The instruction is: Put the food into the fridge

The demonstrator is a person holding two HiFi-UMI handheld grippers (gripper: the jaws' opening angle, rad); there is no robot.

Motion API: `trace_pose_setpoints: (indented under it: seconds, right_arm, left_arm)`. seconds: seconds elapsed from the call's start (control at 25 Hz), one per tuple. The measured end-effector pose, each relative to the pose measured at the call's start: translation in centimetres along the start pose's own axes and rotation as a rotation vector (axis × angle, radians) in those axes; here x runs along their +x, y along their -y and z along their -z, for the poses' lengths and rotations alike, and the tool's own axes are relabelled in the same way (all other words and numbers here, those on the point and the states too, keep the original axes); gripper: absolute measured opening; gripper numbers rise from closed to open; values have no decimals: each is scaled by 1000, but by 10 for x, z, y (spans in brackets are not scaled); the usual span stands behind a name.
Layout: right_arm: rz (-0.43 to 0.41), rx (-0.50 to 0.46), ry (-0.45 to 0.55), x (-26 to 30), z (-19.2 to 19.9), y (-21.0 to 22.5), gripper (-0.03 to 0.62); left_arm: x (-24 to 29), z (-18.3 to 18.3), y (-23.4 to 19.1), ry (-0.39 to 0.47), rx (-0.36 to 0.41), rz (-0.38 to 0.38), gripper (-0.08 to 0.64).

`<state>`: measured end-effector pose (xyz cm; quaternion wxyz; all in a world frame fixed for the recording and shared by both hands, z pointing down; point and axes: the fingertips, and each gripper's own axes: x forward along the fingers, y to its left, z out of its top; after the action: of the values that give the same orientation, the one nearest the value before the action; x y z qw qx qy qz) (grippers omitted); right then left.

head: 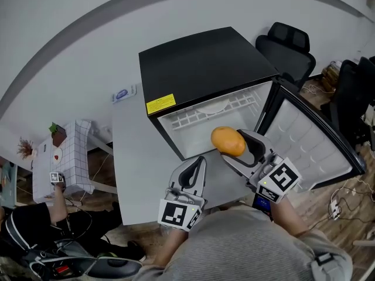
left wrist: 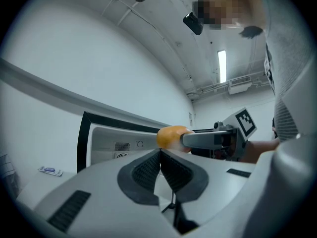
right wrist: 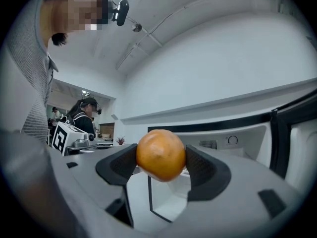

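While the left gripper [head: 201,160] points up and slightly to the right in the head view, toward the open fridge [head: 199,60], its jaws are pressed together with nothing between them. The left gripper view shows the ribbed pads [left wrist: 148,170] meeting in a tight line. It is held low, over the pale table [head: 132,151] on which the fridge stands, with its marker cube nearest the person's gray sleeve [head: 246,244].

Just to its right, an orange fruit [head: 228,141] hangs in the air before the fridge's open compartment, below the white wire shelf [head: 205,115]. In the head view it looks slightly oval, its long axis running left to right and dipping a little to the right. In the right gripper view it looks nearly round [right wrist: 160,154].

The right gripper [head: 237,148] pinches the fruit between its two dark pads, one on each side. It slants up and to the left, higher than the left gripper. Beyond it, the fridge door [head: 310,142] stands swung wide open to the right.
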<state>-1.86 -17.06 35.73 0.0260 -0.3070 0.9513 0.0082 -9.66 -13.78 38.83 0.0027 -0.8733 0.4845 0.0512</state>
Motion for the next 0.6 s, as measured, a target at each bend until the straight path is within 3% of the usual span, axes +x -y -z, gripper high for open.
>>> trace_pose_setpoints:
  seconds: [0.6]
  right_arm:
    - [3, 1, -14, 11, 5, 17, 311]
  left_arm:
    - [14, 6, -4, -14, -12, 0, 11]
